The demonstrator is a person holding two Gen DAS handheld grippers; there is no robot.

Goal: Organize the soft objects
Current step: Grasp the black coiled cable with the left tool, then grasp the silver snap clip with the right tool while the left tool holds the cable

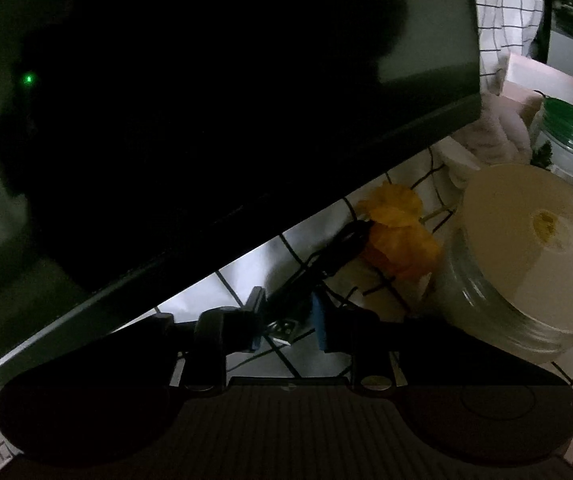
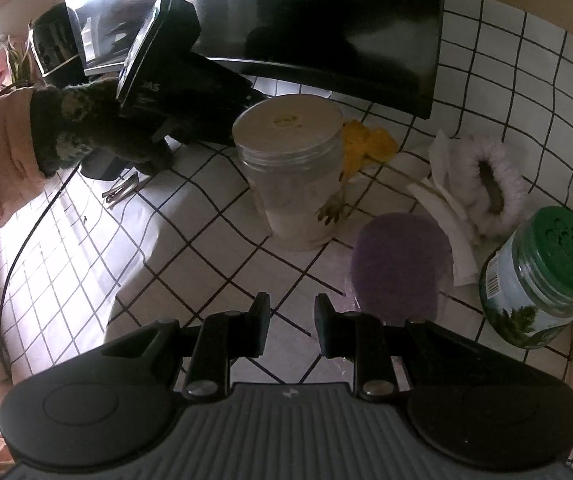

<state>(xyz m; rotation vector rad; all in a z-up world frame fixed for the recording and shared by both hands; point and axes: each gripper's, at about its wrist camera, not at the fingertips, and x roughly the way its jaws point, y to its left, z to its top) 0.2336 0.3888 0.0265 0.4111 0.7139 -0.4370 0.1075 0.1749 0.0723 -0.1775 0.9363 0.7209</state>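
Note:
In the right wrist view a round purple sponge [image 2: 400, 264] lies on the grid-patterned cloth, just right of and beyond my right gripper [image 2: 291, 320], which is open and empty. A fluffy white scrunchie [image 2: 498, 178] lies on white wipes [image 2: 452, 216] at the right. A yellow crumpled soft thing [image 2: 368, 146] lies behind the clear jar [image 2: 292, 168]. In the left wrist view my left gripper [image 1: 286, 320] is open, low under the monitor, pointing at the yellow thing [image 1: 400, 232] and a black cable [image 1: 326, 256].
A dark monitor [image 1: 206, 120] fills the left wrist view and shows at the back of the right wrist view [image 2: 346, 28]. A green-lidded jar [image 2: 542, 276] stands at the right. A metal hair clip [image 2: 120, 192] lies left. The gloved hand [image 2: 82, 124] holds the left gripper.

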